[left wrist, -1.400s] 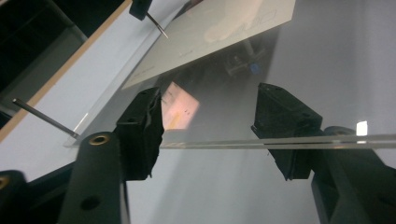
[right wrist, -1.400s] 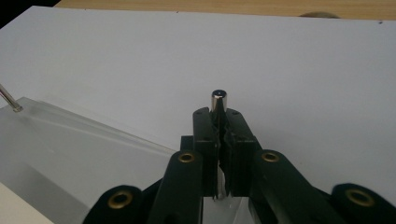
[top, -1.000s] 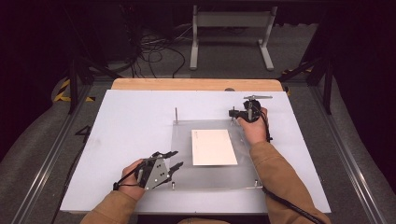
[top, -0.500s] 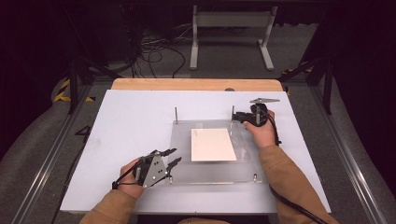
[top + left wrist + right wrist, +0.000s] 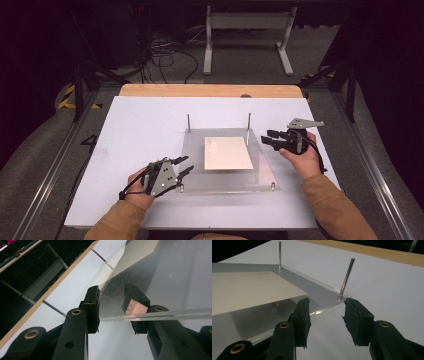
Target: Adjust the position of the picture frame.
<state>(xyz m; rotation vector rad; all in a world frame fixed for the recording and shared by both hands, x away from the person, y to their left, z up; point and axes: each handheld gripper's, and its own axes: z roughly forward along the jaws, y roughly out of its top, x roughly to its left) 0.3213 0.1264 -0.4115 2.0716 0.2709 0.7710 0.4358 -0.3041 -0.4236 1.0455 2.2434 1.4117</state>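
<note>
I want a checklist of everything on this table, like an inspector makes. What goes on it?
Surface: white table top with a wooden far edge.
Job's things: clear acrylic plate with thin metal pins at its corners; cream paper sheet lying on it.
Clutter: nothing seen.
Grippers: left gripper open, jaws astride the plate's near-left edge; right gripper open beside its far-right corner.
Cables: black cables on the floor behind.
Surroundings: grey metal stand, dark room.

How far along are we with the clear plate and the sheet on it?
Done: the white sheet lies flat on the clear acrylic plate, between its two upright pins. In hand: the left gripper straddles the plate's near-left edge, jaws open; the right gripper hangs open beside the far-right corner. Left: neither has closed on the plate yet.
</note>
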